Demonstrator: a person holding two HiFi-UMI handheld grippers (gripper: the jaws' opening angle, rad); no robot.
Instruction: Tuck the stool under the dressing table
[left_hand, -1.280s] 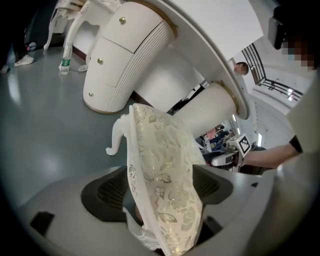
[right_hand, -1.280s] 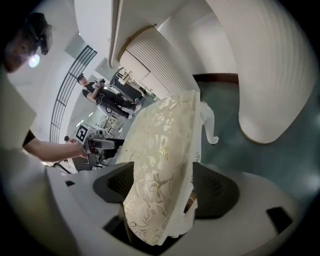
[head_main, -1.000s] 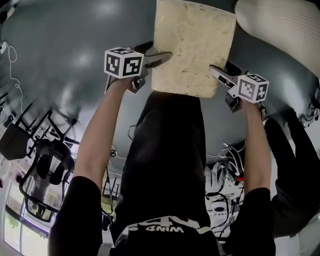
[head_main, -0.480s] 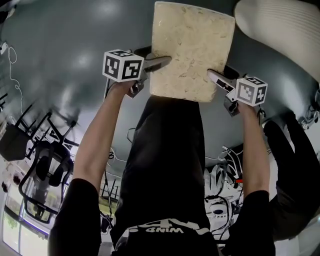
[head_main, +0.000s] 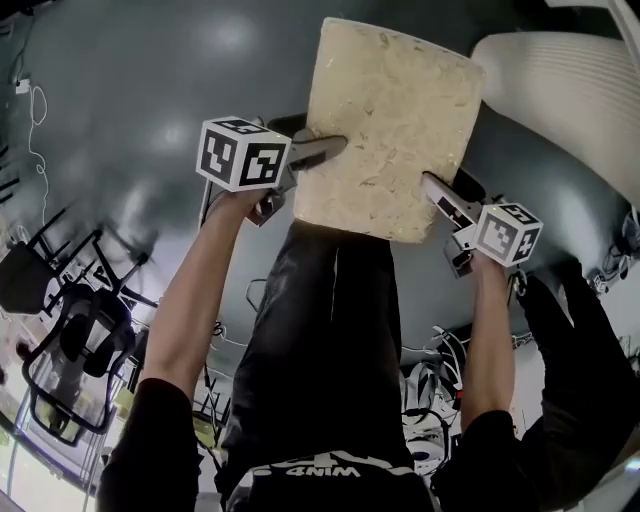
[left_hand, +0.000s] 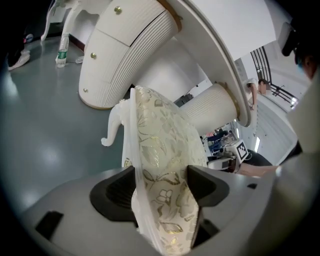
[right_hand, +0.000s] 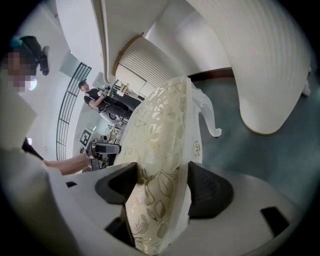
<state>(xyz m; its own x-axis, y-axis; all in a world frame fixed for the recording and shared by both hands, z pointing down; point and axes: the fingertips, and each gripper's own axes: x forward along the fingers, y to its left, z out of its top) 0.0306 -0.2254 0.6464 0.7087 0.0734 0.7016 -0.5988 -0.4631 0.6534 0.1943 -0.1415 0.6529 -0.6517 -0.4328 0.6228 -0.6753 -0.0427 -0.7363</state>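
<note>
**Desk:** How far along is the job in this shot?

**Me:** Barely begun. I have the stool (head_main: 390, 120) by its padded seat, and the dressing table (head_main: 560, 100) stands off to the upper right in the head view, near but not over it. The stool is out on the open grey floor (head_main: 150, 100). None of it is under the table. All of the carrying and sliding is left to do.

**Desk:** What are your tongs doing?

**Me:** My left tongs (head_main: 325, 150) bite the seat's left edge and my right tongs (head_main: 435, 190) bite its right edge, so the stool hangs between the two. In the left gripper view the jaws are closing, and the gold-leaf cushion already fills the gap, pressed by both pads. In the right gripper view the jaws clamp the opposite edge the same way.

**Desk:** Is the stool off the ground?

**Me:** It seems so, but I can't be sure. A curled white leg (left_hand: 112, 127) shows beyond the seat, and its foot appears to hang clear of the floor. No view shows all the feet.

**Desk:** And the table from down there?

**Me:** Its ribbed white pedestal (left_hand: 125, 50) rises just behind the seat, with the kneehole further along.
</note>
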